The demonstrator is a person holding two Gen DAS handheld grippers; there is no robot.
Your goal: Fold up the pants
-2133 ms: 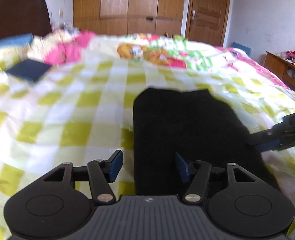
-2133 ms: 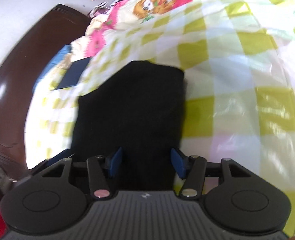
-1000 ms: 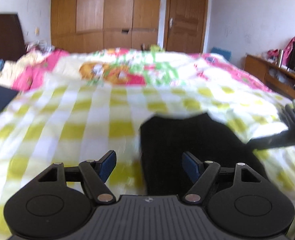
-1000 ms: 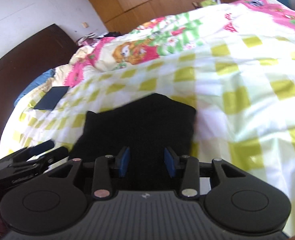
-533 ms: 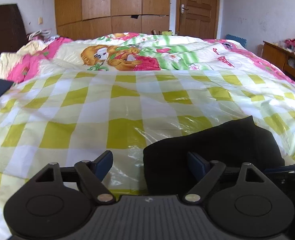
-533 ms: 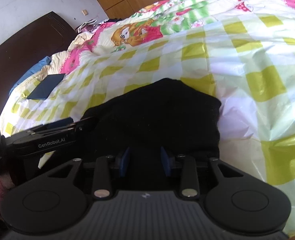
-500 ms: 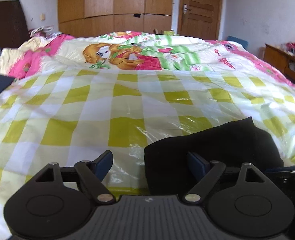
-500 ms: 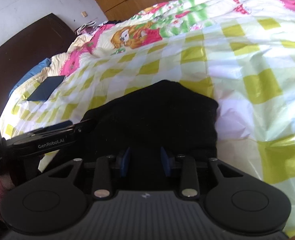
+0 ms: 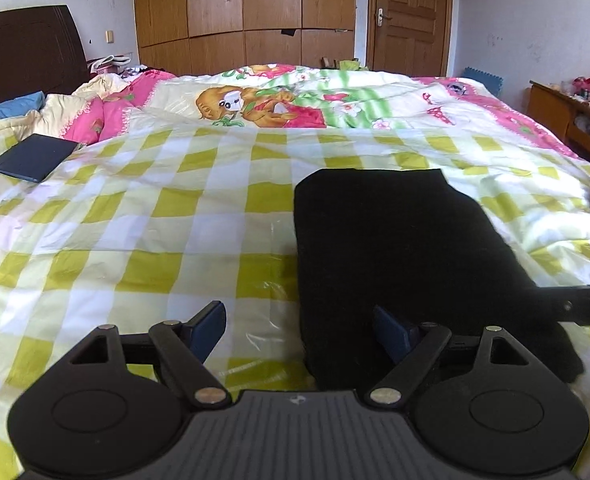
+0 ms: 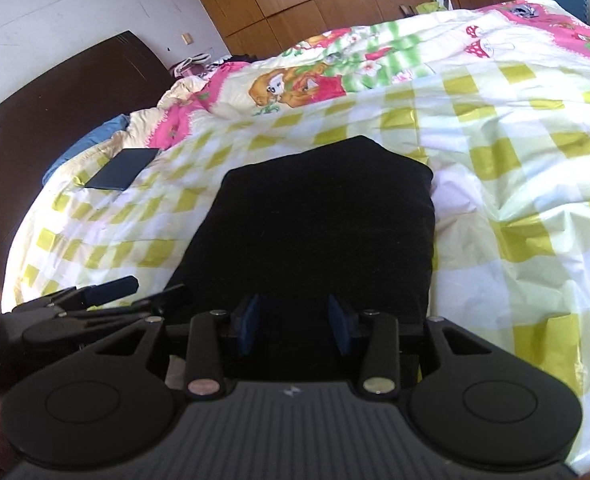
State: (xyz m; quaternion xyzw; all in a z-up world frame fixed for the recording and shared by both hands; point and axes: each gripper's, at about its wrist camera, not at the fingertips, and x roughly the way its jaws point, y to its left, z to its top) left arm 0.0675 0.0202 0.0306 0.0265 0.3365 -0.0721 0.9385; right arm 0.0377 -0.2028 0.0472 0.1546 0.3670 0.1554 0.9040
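Black pants [image 9: 395,240] lie folded into a thick rectangle on the yellow-green checked sheet [image 9: 155,240]. My left gripper [image 9: 299,320] stands wide open, straddling the pants' near left edge; one pad is over the sheet, the other over the cloth, and neither presses on anything. In the right wrist view the pants [image 10: 319,220] run up to my right gripper [image 10: 295,324], whose jaws sit narrow on the dark near end and are opening slightly. The left gripper's fingers [image 10: 107,288] show at the lower left there.
A dark blue flat case [image 9: 31,156] lies on the sheet at the far left, near pillows and a dark headboard [image 9: 23,52]. A cartoon-print quilt [image 9: 255,108] covers the bed's far half. A wooden cabinet [image 9: 567,116] stands to the right and wardrobes [image 9: 247,12] behind.
The left gripper's jaws have widened. The pants, humped up half a second ago, now lie flat as a neat rectangle. Both views have shifted, and the right gripper's narrow gap looks the same.
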